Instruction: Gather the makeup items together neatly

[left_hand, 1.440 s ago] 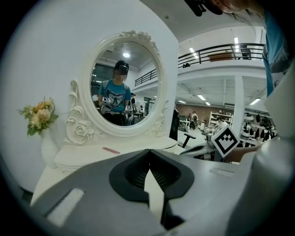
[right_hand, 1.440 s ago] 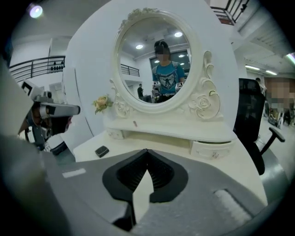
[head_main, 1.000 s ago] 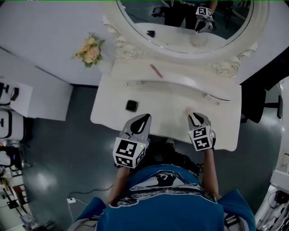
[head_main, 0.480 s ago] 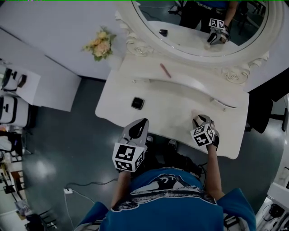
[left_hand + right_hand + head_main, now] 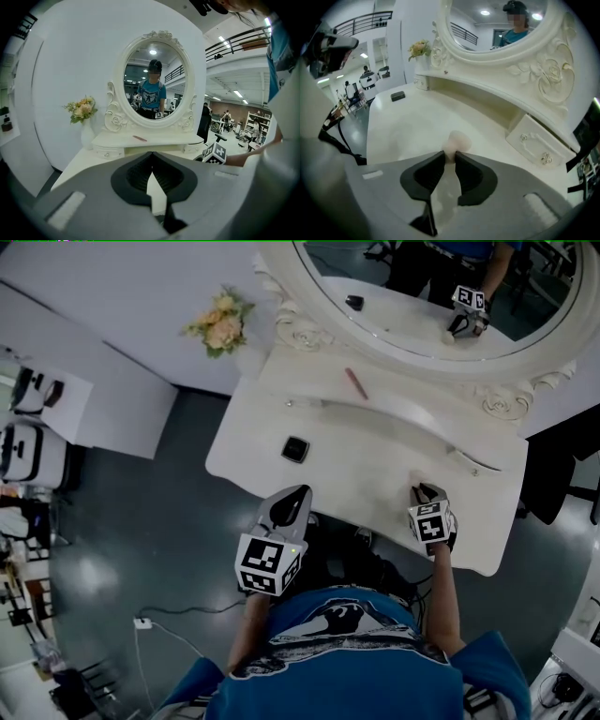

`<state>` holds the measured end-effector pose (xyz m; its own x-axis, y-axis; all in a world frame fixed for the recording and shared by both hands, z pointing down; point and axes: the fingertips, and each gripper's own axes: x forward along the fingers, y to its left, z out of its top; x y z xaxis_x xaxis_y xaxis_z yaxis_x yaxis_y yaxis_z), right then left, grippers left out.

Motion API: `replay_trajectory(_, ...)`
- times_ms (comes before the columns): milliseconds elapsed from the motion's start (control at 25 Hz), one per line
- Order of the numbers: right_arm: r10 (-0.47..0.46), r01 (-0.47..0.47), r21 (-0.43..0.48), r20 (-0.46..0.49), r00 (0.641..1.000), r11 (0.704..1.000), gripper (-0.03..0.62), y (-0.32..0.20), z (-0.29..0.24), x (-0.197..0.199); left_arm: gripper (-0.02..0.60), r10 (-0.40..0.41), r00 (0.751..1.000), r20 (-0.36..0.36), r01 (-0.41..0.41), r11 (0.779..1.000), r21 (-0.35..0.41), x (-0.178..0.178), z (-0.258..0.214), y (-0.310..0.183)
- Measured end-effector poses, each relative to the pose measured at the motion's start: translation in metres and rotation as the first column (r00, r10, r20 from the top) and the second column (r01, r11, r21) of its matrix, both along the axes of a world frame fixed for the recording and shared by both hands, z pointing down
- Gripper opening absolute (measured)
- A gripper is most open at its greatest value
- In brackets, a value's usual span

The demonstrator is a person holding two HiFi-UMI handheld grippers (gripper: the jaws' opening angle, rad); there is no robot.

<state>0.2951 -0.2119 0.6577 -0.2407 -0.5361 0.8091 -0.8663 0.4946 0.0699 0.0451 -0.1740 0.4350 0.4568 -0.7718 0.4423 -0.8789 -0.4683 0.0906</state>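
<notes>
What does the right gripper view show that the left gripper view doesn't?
Only the right gripper view: a pale pink makeup item pinched by the right gripper, whose jaws have just been closing, and the black compact. Only the left gripper view: the shut, empty left gripper and the right gripper's marker cube. Both: the flowers, mirror and white dressing table.

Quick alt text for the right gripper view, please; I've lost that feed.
The right gripper, jaws just closing, pinches a pale pink sponge on the white dressing table. A black compact lies far left; a drawer sits right.
</notes>
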Motion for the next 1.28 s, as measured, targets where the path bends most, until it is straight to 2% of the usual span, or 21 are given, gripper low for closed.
replay_trajectory(160, 0.11, -0.109, -0.006, 0.057, 0.992, 0.994, 0.072, 0.0, 0.003, 0.005, 0.015, 0.008, 1.0, 0.001, -0.008, 1.0, 0.001, -0.012, 0.0, -0.004)
replay_trajectory(520, 0.262, -0.262, -0.021, 0.019, 0.965, 0.965, 0.064, 0.003, -0.005, 0.006, 0.015, 0.052, 0.999, -0.012, -0.052, 0.998, 0.025, -0.044, -0.006, -0.021)
replay_trajectory(640, 0.295, -0.294, -0.031, 0.051, 0.954, 0.955, 0.063, 0.003, -0.013, -0.004, 0.015, 0.064, 0.998, -0.021, -0.063, 0.998, 0.028, -0.054, -0.006, -0.026)
replay_trajectory(1280, 0.16, -0.16, -0.015, 0.158, 0.974, 0.987, 0.064, -0.038, -0.039, -0.14, 0.015, 0.089, 0.995, -0.05, -0.087, 0.996, 0.035, -0.115, -0.004, -0.052)
